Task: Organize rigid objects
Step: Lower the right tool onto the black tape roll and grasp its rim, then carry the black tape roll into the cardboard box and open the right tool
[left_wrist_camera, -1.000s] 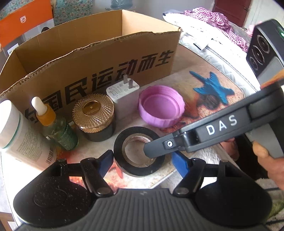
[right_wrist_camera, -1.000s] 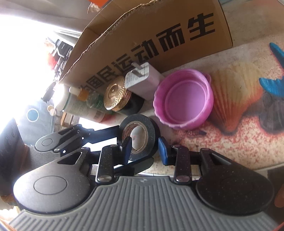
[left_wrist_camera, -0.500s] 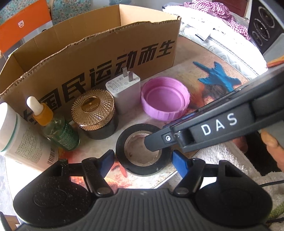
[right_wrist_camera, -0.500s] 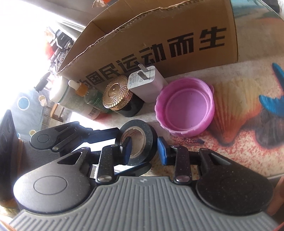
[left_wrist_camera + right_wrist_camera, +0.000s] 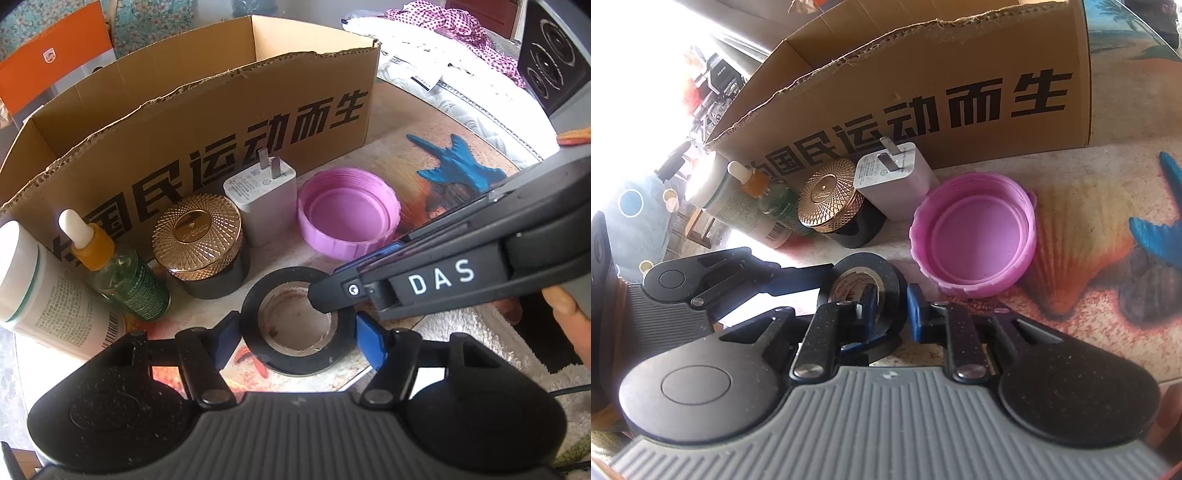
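R gripper [image 5: 892, 304] clamps tape roll [image 5: 866, 291] wall, one finger inside the core. L gripper [image 5: 297, 334] straddles roll w/ jaws closing, pads not yet pressing. Roll lies flat on bench [image 5: 402, 122], near purple lid [image 5: 349, 212]. Likely light, stiff; hold across wall.

A tape roll [image 5: 291, 321] is set before a jar [image 5: 199, 243], charger [image 5: 264, 199] and cap [image 5: 349, 212], all ranged before a cardboard box [image 5: 207, 110].
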A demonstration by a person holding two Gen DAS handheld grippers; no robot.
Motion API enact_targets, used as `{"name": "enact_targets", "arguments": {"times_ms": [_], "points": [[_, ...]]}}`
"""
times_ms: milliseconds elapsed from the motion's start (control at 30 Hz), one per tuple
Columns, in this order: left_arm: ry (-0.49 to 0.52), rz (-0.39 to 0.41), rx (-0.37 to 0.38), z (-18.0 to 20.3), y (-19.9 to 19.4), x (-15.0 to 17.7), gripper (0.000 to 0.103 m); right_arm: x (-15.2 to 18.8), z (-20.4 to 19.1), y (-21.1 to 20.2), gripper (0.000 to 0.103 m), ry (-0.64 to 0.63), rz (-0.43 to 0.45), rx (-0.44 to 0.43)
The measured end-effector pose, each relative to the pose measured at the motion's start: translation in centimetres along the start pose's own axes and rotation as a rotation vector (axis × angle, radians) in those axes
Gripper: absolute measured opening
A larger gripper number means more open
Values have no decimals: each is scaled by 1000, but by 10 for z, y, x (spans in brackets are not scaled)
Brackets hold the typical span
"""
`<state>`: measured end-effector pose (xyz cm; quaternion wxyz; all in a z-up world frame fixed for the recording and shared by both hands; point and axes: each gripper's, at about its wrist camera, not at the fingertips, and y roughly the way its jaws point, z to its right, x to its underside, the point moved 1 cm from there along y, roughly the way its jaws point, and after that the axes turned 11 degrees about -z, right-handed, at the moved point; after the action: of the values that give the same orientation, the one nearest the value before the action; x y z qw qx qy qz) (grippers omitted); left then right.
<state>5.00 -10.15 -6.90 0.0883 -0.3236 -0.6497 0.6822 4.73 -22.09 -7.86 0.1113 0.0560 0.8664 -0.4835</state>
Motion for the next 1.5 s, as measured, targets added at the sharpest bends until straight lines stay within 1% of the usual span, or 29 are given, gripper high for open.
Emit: {"name": "enact_targets", "arguments": {"times_ms": [600, 867, 933, 1067, 1200, 1300, 1400, 1433, 1500], "points": [[17, 38, -35, 11, -19, 7, 67, 9, 1, -19, 16, 4, 39, -30], [17, 71, -55, 13, -34, 12, 67, 12, -5, -29, 16, -9, 65, -36], [13, 92, -65, 14, -42, 14, 67, 13, -8, -35, 16, -16, 79, -37], [-6, 169, -104, 14, -64, 14, 67, 11, -19, -51, 16, -50, 121, -43], [-42, 246, -120, 4, -89, 6, 67, 0, -36, -74, 16, -106, 179, -43], [-71, 304, -130, -8, -111, -5, 68, -14, -53, -93, 16, -156, 231, -44], [-96, 357, -142, -24, -129, -20, 68, -37, -68, -110, 16, -203, 269, -53], [-103, 366, -144, -31, -132, -26, 68, -46, -73, -115, 16, -215, 284, -57], [-115, 373, -147, -45, -138, -39, 68, -66, -81, -121, 16, -238, 285, -61]]}}
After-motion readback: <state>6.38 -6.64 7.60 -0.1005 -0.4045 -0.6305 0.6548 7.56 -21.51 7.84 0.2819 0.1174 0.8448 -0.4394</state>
